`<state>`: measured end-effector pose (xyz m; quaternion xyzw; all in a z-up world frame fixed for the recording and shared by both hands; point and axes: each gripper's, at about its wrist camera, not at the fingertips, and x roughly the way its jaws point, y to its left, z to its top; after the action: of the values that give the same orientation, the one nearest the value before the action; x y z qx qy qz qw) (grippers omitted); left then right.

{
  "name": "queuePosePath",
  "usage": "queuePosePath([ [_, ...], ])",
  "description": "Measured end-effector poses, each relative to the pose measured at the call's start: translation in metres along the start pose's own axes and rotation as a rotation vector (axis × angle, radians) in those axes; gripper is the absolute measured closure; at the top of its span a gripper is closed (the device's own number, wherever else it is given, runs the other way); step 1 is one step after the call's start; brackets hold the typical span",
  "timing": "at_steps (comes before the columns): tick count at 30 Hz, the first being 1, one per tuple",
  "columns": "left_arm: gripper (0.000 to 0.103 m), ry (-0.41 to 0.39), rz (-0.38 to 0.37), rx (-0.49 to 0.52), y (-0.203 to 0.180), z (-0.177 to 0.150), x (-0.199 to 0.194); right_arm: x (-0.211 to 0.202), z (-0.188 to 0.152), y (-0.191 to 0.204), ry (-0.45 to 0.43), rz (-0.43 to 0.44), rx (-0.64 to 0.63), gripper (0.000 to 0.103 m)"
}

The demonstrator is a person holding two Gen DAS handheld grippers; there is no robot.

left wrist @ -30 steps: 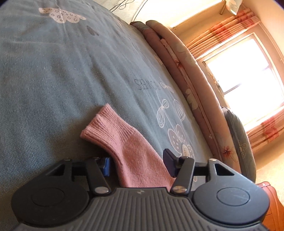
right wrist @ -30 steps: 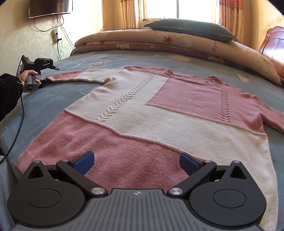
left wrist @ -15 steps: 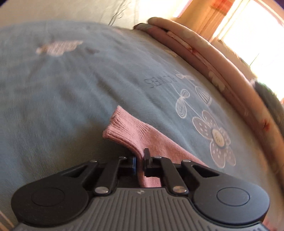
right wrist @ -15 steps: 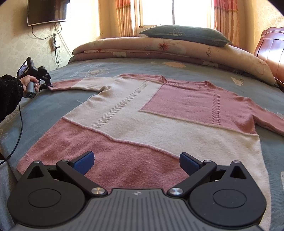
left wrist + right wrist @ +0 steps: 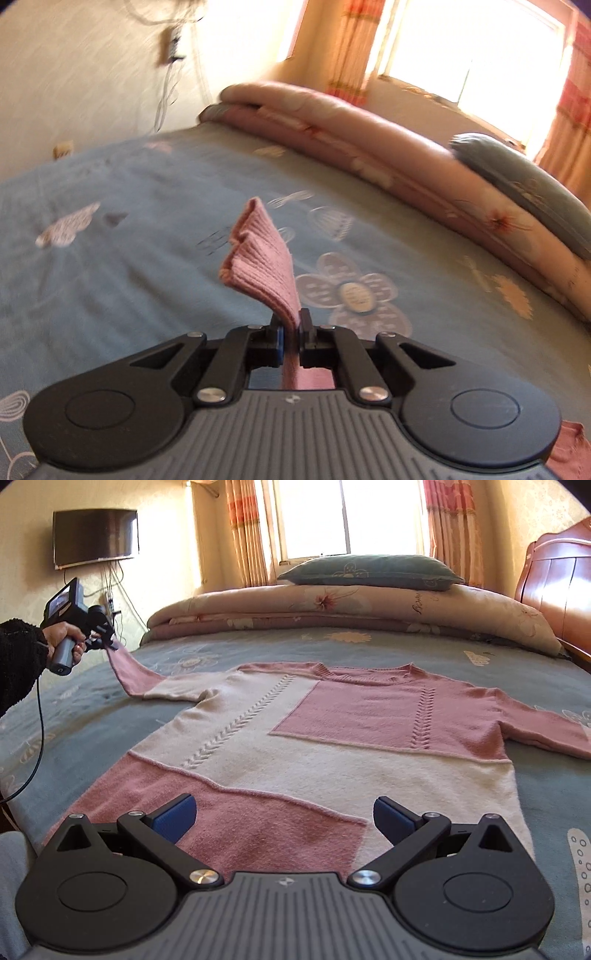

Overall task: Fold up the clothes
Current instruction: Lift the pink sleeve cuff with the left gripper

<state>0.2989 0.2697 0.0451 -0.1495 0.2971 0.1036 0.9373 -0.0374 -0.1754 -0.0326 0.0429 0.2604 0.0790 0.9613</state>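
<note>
Left gripper [image 5: 291,334] clamped on pink sleeve cuff [image 5: 258,258], cuff held above blue bedspread [image 5: 110,277]; sweater [image 5: 332,746] spread flat on bed; right gripper [image 5: 284,818] held open over hem, nothing gripped

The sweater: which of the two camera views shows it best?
The right wrist view: the whole sweater lies spread on the bed, one sleeve lifted by the left gripper. The left wrist view shows only that sleeve's pink cuff pinched in the gripper.
</note>
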Motion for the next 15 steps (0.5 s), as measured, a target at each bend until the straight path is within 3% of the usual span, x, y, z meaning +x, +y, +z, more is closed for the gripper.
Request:
queuePosePath([
  [15, 0.099, -0.040, -0.093, 0.197, -0.119, 0.003, -0.066, -0.026, -0.003, -0.018, -0.033, 0.032, 0.037, 0.000],
])
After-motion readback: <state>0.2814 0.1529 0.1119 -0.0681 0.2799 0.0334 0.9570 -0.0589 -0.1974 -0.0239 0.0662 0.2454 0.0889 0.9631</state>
